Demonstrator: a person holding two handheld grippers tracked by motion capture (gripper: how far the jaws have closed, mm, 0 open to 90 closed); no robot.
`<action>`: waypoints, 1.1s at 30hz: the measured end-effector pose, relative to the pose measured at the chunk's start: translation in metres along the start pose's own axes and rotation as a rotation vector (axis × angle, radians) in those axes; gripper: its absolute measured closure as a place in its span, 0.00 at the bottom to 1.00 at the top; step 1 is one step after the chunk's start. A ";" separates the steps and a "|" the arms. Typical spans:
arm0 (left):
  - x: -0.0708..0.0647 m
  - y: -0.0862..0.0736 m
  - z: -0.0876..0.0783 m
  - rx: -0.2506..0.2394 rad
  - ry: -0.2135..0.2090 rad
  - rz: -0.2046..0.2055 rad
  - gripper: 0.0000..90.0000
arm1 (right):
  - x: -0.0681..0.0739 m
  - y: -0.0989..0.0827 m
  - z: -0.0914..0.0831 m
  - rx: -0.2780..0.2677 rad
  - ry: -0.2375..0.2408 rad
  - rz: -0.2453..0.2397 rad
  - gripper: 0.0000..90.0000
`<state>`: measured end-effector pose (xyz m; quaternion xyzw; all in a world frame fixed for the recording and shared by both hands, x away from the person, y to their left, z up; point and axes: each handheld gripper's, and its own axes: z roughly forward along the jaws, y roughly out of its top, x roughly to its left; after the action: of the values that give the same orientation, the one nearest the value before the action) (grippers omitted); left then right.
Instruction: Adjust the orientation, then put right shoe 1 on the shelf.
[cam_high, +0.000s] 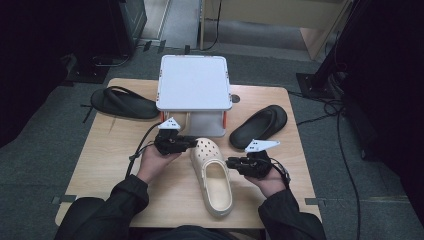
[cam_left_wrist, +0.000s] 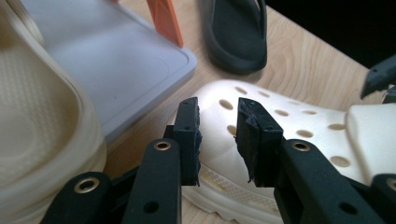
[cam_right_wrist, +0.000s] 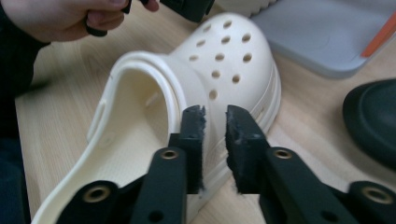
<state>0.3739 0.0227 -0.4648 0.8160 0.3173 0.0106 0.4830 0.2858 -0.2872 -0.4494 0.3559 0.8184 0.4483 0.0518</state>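
Note:
A cream clog (cam_high: 215, 180) with holes over its toe lies on the wooden table, toe away from the person. My left gripper (cam_high: 195, 142) sits at the toe's left side; in the left gripper view its jaws (cam_left_wrist: 217, 109) stand slightly parted in front of the toe (cam_left_wrist: 280, 121), nothing between the pads. My right gripper (cam_high: 229, 162) is at the clog's right side. In the right gripper view its jaws (cam_right_wrist: 215, 116) are a little apart just short of the clog's side (cam_right_wrist: 224, 56), gripping nothing. A second cream clog (cam_left_wrist: 37, 116) rests on the rack's lower grey shelf (cam_left_wrist: 116, 56).
A white two-level rack (cam_high: 192, 82) with orange posts stands at the table's back middle. One black sandal (cam_high: 122, 102) lies to its left and another (cam_high: 260, 125) to its right, close to my right gripper. Cables trail from both grippers.

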 end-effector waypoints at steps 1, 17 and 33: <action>0.000 0.002 -0.002 0.000 -0.003 0.000 0.76 | 0.000 0.001 -0.002 -0.011 0.002 0.000 0.79; -0.001 0.025 -0.037 0.001 0.018 0.045 0.66 | 0.010 0.009 0.023 0.028 0.049 -0.071 0.57; 0.009 0.045 -0.062 -0.041 0.016 0.026 0.62 | 0.010 0.010 0.039 0.051 -0.034 -0.117 0.55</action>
<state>0.3834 0.0611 -0.3986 0.8100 0.3101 0.0297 0.4968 0.2992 -0.2502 -0.4622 0.3163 0.8478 0.4175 0.0826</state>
